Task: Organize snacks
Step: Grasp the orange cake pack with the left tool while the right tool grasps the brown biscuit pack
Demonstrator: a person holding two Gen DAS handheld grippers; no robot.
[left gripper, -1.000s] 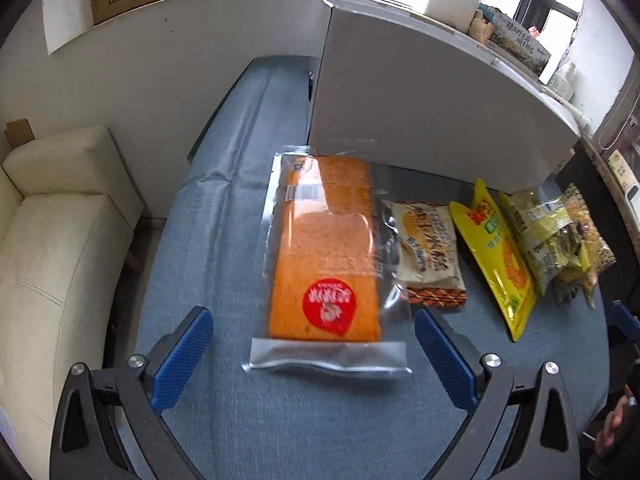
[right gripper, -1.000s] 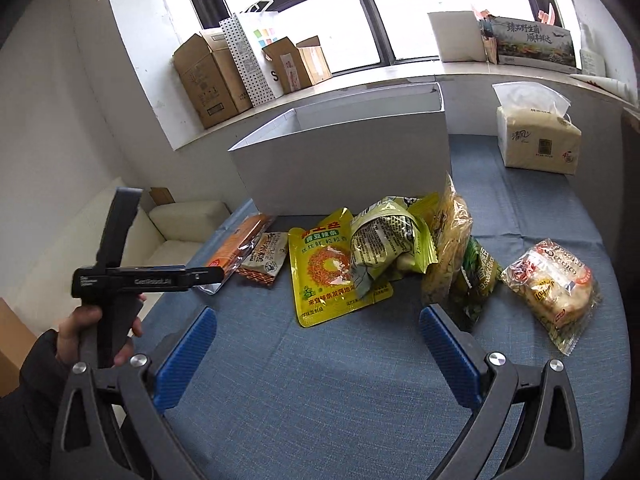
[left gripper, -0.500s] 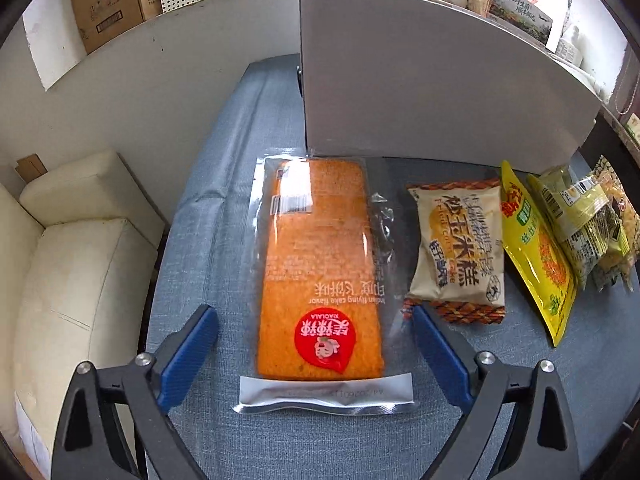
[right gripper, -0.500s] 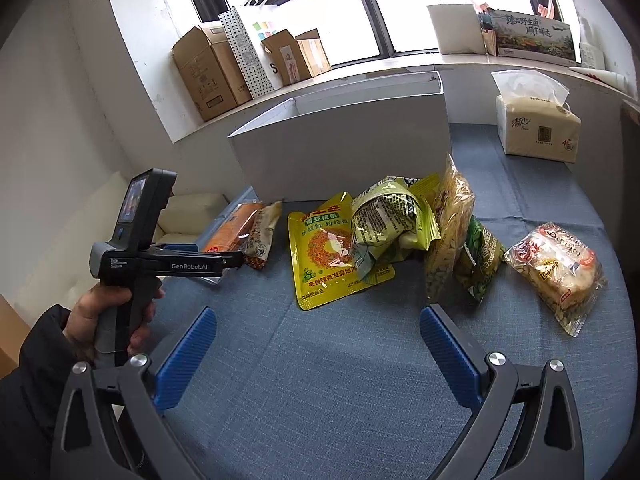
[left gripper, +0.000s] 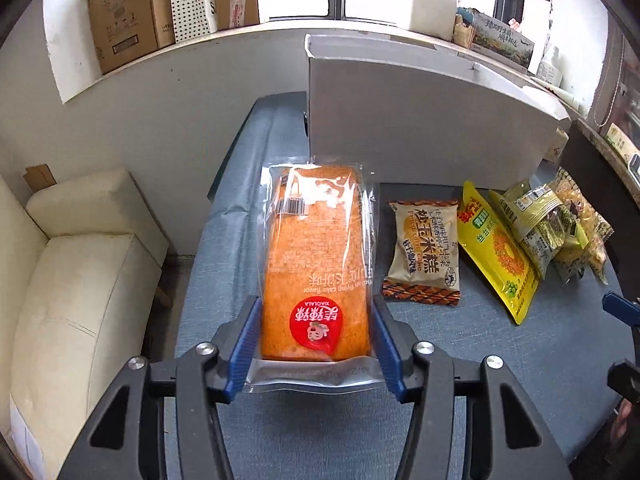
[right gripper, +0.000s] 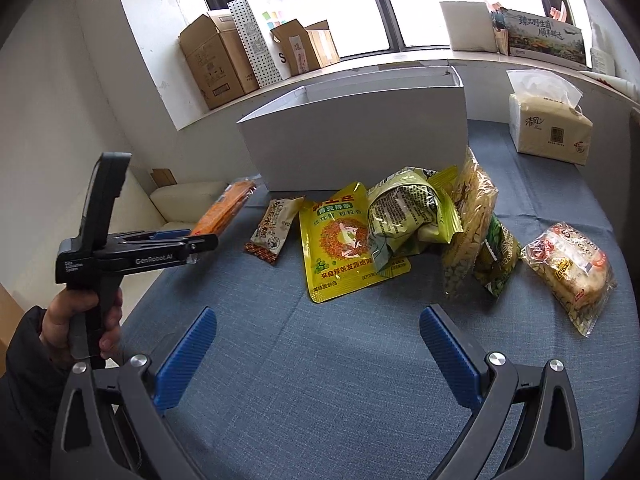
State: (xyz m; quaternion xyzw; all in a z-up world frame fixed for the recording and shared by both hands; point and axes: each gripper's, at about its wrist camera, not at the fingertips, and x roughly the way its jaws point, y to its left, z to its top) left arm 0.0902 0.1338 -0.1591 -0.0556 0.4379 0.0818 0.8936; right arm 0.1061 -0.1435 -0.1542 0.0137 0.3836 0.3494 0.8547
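**Orange cake pack between the blue pads of the left hand-held gripper**

Blue pads of the left hand-held gripper (left gripper: 314, 354) are closing on the near end of the long orange cake in clear plastic wrap with a red round sticker (left gripper: 316, 264), and both pads touch its sides. In the right wrist view this pack (right gripper: 224, 210) is tilted, its near end above the blue cloth-covered bench (right gripper: 320, 380). Its far end is close to the tall white open box (left gripper: 420, 120).

Beside it on the bench lie a small beige snack packet with a brown patterned edge (left gripper: 424, 250), then a flat yellow pouch (left gripper: 500, 256) and a crumpled green bag (right gripper: 404, 212) leaning over it. A clear bag of small round cakes (right gripper: 570, 276) lies well apart at the right.

The right hand-held gripper (right gripper: 318, 360) hovers over bare cloth, its jaws wide with nothing between them.
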